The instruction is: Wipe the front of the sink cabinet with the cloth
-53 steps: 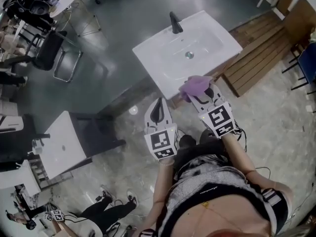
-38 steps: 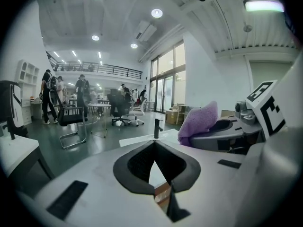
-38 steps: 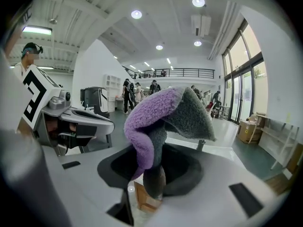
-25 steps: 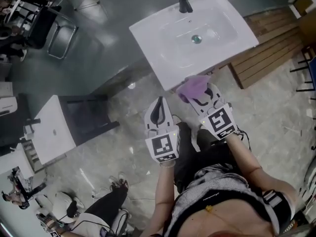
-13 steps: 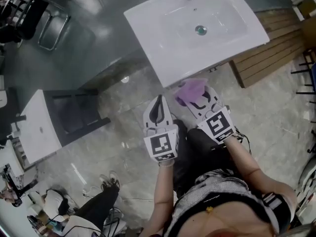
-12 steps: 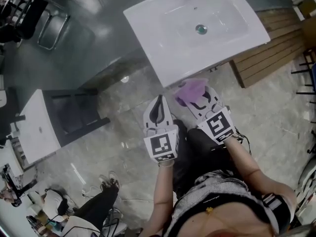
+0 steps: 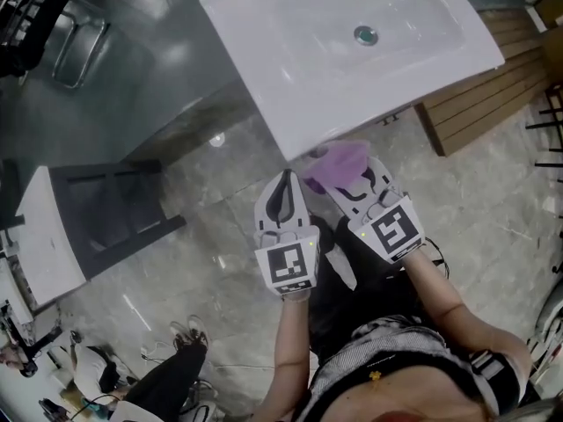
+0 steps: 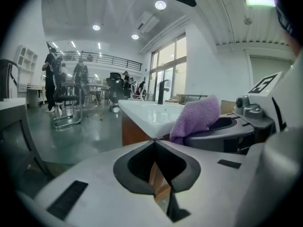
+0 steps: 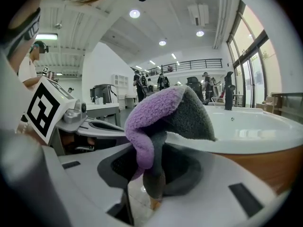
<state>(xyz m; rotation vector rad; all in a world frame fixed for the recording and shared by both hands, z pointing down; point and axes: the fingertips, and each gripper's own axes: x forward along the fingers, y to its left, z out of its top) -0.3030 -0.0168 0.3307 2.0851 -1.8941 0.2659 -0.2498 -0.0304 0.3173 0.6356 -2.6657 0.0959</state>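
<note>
Head view: the right gripper (image 7: 356, 183) holds the purple cloth (image 7: 337, 163) just below the sink (image 7: 290, 77) rim's near edge, ready for the cabinet front. Left gripper view: the left gripper (image 8: 160, 181) sits beside it, fingers together, empty. Right gripper view: fingers clamped on the cloth, bunched forward toward the wooden cabinet (image 9: 267, 167).

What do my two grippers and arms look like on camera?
Both the left gripper and right gripper are white moulded shells with dark grey recesses behind the jaws, each carrying a cube with black-and-white square markers. Forearms are bare; the person wears a grey patterned short-sleeved top with black-and-white trim.
</note>
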